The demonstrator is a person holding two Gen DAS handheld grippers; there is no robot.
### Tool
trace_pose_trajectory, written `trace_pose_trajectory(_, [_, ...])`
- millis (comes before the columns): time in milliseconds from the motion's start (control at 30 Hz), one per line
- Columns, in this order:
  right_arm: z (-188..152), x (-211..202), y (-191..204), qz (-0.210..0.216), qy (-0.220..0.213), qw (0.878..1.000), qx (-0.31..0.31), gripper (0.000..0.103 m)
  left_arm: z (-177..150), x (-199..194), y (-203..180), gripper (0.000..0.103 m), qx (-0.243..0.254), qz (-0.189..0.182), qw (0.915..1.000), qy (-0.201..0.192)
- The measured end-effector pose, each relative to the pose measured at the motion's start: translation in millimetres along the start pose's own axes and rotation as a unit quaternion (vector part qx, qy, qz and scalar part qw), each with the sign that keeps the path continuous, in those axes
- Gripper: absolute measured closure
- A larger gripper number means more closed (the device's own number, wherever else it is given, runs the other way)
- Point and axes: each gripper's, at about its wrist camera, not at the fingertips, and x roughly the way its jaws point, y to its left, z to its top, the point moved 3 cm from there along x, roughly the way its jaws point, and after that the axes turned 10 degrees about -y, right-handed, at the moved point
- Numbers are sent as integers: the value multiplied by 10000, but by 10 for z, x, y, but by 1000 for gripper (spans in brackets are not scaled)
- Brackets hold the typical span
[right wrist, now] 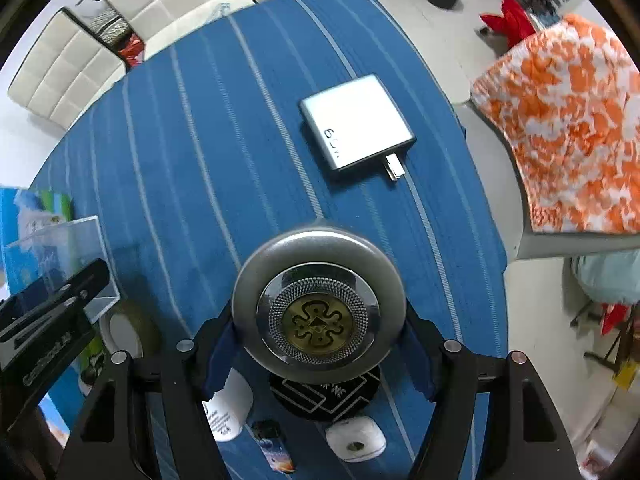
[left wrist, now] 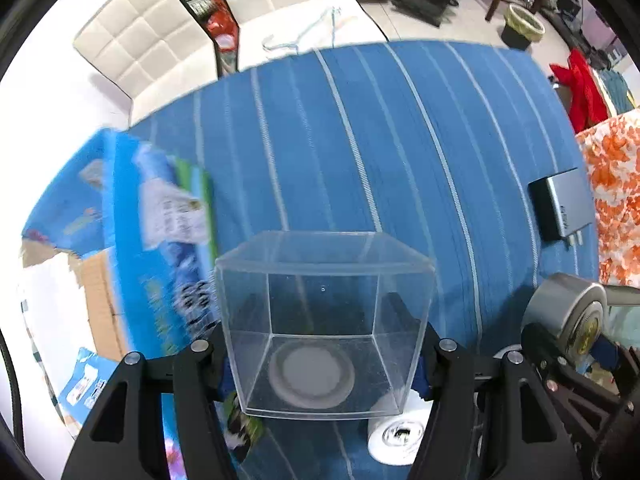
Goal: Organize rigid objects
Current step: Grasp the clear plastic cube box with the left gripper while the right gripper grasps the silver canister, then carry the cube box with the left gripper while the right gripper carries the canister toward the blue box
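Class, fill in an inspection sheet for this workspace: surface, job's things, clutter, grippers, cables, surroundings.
Surface: blue striped tablecloth.
Job's things: clear plastic box, round metal disc, grey power adapter lying flat.
Clutter: blue printed carton at the left; white bottle, black coaster.
Grippers: left gripper shut on the box; right gripper shut on the disc.
Cables: nothing seen.
Surroundings: white padded chairs, orange patterned cloth, floor clutter.

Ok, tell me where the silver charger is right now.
The silver charger lies flat on the blue striped tablecloth, ahead of the right gripper and the round metal piece it holds, near the cloth's right edge beside the orange patterned fabric.
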Motion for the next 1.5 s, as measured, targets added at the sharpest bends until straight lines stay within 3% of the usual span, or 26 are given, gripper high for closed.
trace_pose_trajectory(267, [-128, -498, 219, 116, -509, 9978, -405, 30, -282, -648, 196, 42, -287, -58, 9983, -513])
trace_pose_trajectory(500, [-272, -998, 546, 299, -869, 9933, -706, 30, -304, -858, 702, 42, -513, -164, 9955, -782])
trace_pose_trajectory(667, [-356, -1335, 900, 503, -1071, 9900, -773, 30, -355, -1106, 1099, 42, -577, -186, 9932, -996])
trace_pose_trajectory(967, [-379, -1831, 1966, 1139, -1216, 9825, -831, 30, -354, -1333, 2043, 42, -741, -152, 9895, -1236])
trace_pose_trajectory(1133, [-251, -1704, 2626, 1416, -999, 9813, -836, 30, -308, -1147, 2495, 42, -858, -141, 9898, -1130])
trace_pose_trajectory(1267, [-67, -1287, 3084, 1507, -621, 9838, -751, 30, -273, -838, 2808, 42, -944, -235, 9916, -858])
trace_pose_trajectory(1500, [211, -531, 3559, 1218, -226, 9895, -742, 30, -278, -144, 3150, 42, -1131, -328, 9927, -275])
